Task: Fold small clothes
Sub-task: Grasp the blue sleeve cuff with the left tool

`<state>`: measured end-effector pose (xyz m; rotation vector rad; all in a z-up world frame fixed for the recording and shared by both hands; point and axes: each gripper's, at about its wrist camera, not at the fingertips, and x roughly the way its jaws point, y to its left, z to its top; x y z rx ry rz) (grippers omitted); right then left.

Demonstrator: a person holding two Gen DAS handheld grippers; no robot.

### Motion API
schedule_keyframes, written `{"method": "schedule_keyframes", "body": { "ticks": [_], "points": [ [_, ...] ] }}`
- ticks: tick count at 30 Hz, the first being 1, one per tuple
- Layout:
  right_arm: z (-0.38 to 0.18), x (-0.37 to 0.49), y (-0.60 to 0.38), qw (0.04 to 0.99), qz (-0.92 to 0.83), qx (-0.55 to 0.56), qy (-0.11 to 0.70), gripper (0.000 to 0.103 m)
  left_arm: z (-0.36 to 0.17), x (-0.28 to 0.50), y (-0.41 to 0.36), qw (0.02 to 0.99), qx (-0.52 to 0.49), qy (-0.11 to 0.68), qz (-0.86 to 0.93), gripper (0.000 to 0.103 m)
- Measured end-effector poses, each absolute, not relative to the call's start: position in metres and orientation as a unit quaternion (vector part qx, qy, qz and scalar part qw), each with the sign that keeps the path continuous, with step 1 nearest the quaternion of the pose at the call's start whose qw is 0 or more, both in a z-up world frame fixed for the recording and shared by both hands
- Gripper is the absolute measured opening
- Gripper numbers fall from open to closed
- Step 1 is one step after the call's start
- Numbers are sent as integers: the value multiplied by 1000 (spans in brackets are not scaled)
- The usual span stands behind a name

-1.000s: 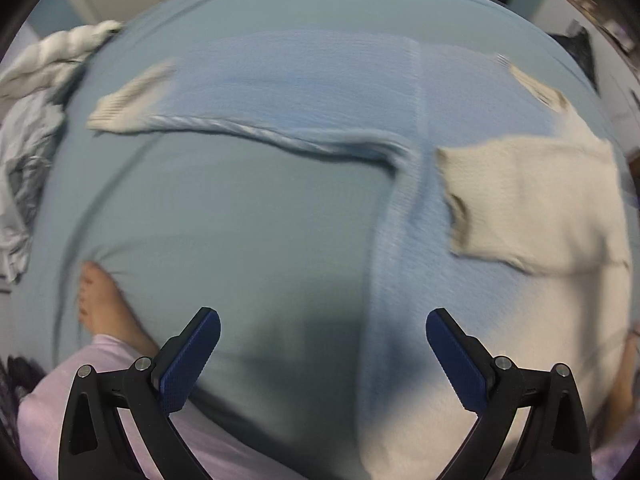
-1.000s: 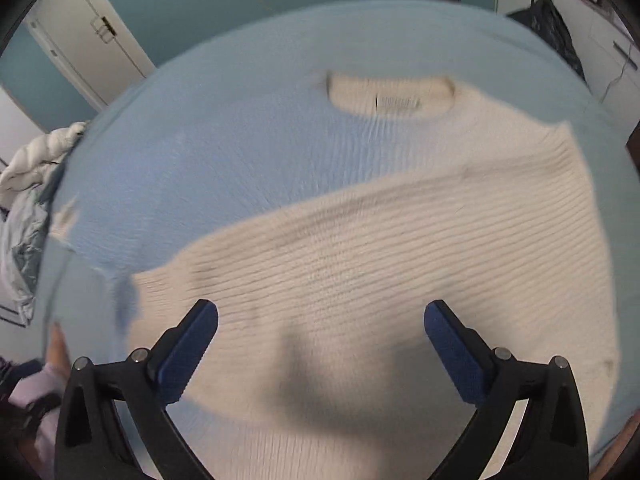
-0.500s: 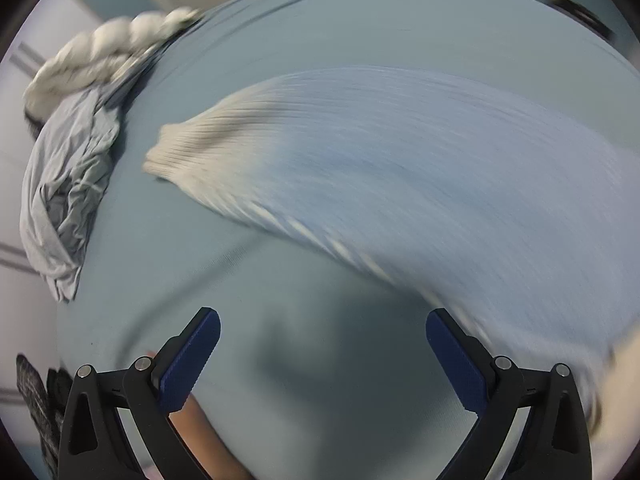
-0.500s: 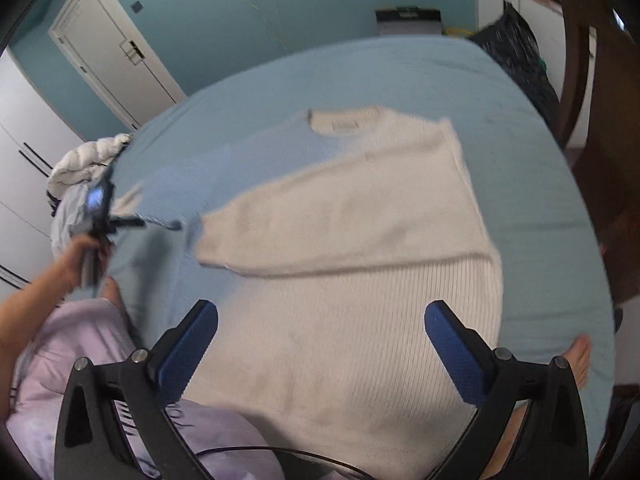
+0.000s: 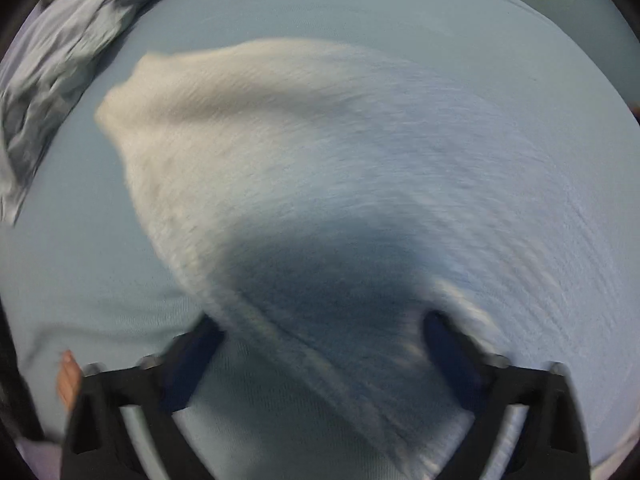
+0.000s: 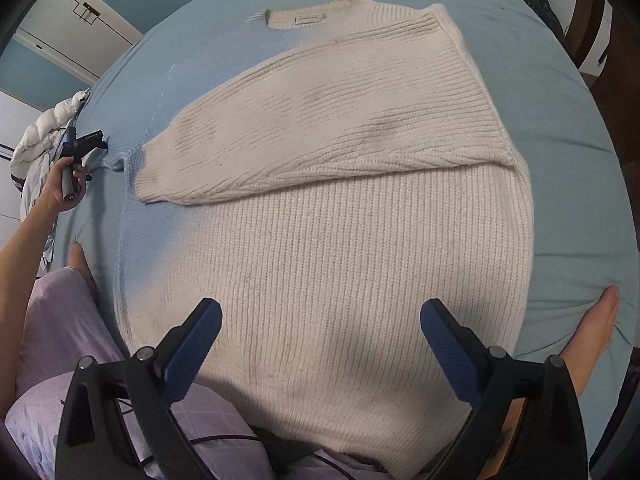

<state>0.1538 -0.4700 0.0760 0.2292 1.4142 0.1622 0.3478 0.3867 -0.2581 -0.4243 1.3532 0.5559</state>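
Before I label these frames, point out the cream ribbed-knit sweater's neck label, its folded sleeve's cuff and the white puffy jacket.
Neck label [image 6: 309, 19]: right wrist view, on the sewn tag.
Folded sleeve's cuff [image 6: 150, 182]: right wrist view, on the ribbed end.
White puffy jacket [image 6: 42, 130]: right wrist view, on its quilted bulge.

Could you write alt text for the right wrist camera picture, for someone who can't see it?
A cream ribbed sweater lies flat on a blue bedsheet, one sleeve folded across its chest. The open right gripper hovers over the hem, holding nothing. At far left a hand holds the left gripper by the sweater's other side.
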Motion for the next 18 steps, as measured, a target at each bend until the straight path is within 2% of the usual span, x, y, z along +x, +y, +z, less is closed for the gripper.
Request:
{"method": "schedule_keyframes", "body": {
  "ticks": [2,3,6,11,15,18],
  "points": [
    [73,156,-466,753,72,105,645,98,-247,356,374,732,-164,622,224,29],
    [73,157,-466,753,72,106,645,98,-242,360,366,735,-144,627,214,18],
    [71,158,-466,753,72,111,645,98,-225,362,356,743,-127,619,222,13],
    [74,155,-470,756,69,111,641,98,-177,350,359,778,-208,548,226,12],
    [74,154,-478,756,68,120,639,98,-104,347,317,839,-175,483,178,11],
    [75,154,-482,758,67,126,637,98,-39,336,255,887,-160,428,57,11]
  ]
}}
